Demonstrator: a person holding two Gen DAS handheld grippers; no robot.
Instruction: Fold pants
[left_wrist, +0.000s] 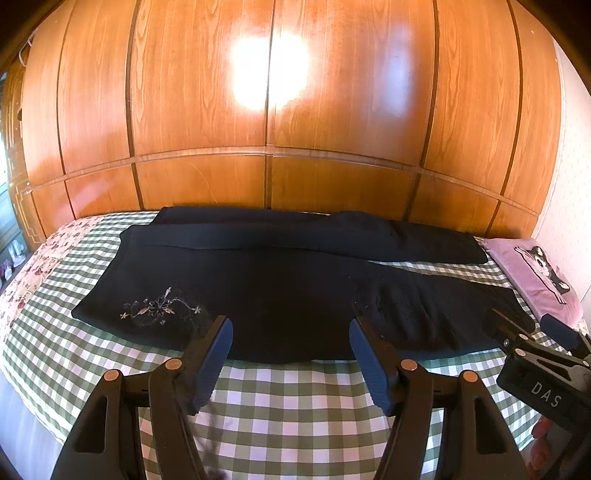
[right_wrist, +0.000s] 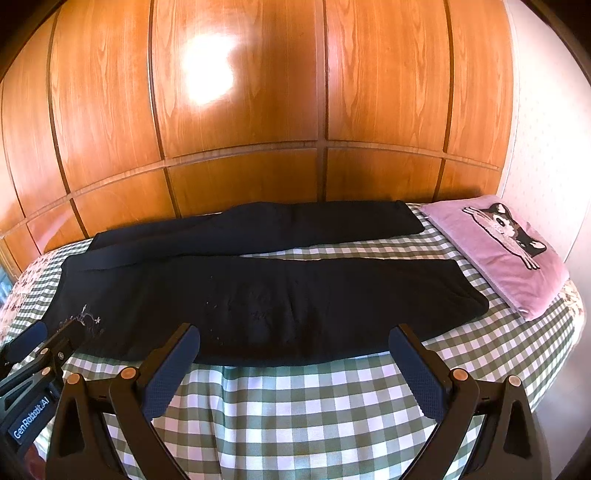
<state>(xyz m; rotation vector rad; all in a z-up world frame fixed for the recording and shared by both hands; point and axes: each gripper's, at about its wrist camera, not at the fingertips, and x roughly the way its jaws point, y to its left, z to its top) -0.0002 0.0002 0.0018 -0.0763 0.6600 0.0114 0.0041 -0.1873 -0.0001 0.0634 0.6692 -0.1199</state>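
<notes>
Black pants lie spread flat across the bed, waist with pale floral embroidery at the left, two legs running right, split apart. In the right wrist view the pants fill the middle. My left gripper is open and empty, its tips just over the pants' near edge by the waist. My right gripper is open and empty over the near leg's edge. The right gripper shows in the left wrist view, and the left gripper in the right wrist view.
The bed has a green-and-white checked cover with a floral sheet at the left end. A pink pillow with a cat picture lies at the right end. A wooden wardrobe stands behind the bed.
</notes>
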